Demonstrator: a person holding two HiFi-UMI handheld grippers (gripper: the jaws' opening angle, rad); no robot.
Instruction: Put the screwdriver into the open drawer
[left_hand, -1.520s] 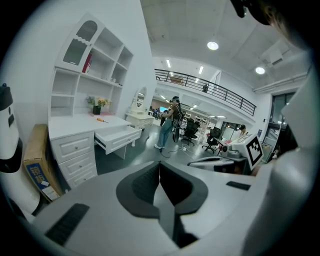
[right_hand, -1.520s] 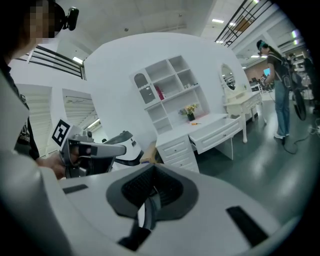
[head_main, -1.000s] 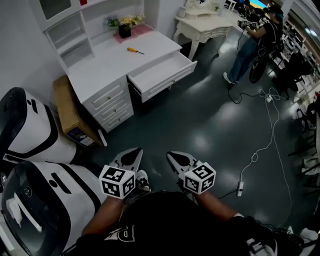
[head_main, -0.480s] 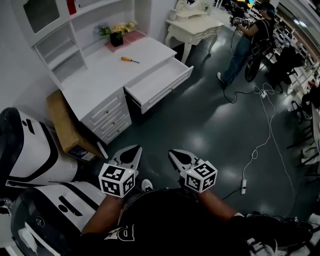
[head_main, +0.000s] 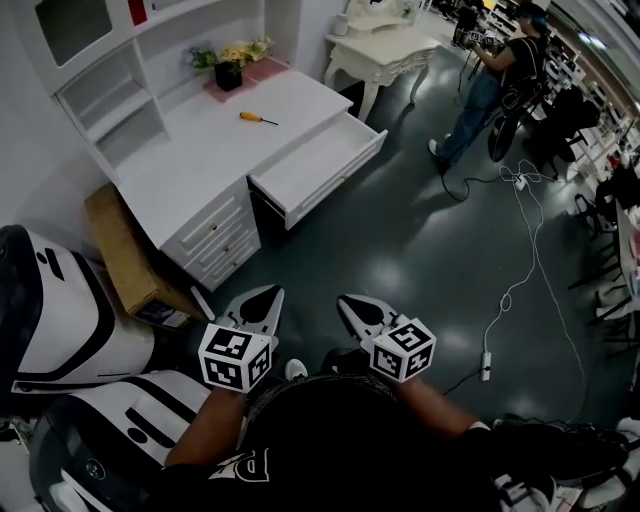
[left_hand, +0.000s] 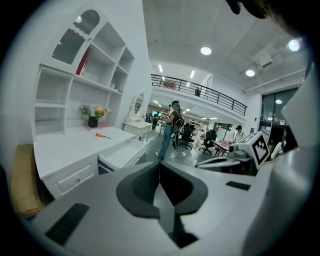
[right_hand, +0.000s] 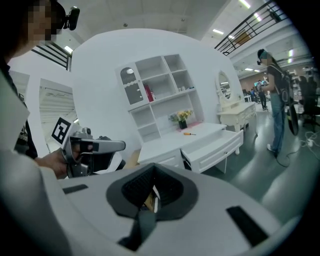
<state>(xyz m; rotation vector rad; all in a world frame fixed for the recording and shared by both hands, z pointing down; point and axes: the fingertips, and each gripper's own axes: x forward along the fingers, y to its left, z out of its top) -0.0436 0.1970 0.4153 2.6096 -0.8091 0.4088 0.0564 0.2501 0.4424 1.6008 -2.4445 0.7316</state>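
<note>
Both tools were empty and closed. The left gripper (head_main: 264, 296) showed its dark pads meeting in a seam with nothing between them, and the right gripper (head_main: 348, 303) was pressed together just the same. They were held side by side, low in front of the person, over the dark glossy floor (head_main: 400, 250).

The slim orange-handled screwdriver (head_main: 257, 118) lay on top of the white wooden desk (head_main: 190, 160), near the small black flowerpot (head_main: 228, 76) and well apart from both grippers. The pulled-out white drawer (head_main: 312, 162) stood open and bare, below and to the right of the tool.

The step in hand looked like the approach. It would go best if one gripper opened before reaching the desk, came down across the handle rather than the thin shaft, and kept clear of the flowerpot. The drawer's front edge projected into the walking path, so the body would have to stop short of it.

Only the head view gave the full layout: the flat brown cardboard box (head_main: 118, 250) leaning beside the desk and the white cable (head_main: 530, 240) trailing over the floor. The gripper views alone showed the shelving above the desk and the pad contact itself; the right one also caught the left gripper from the side
</note>
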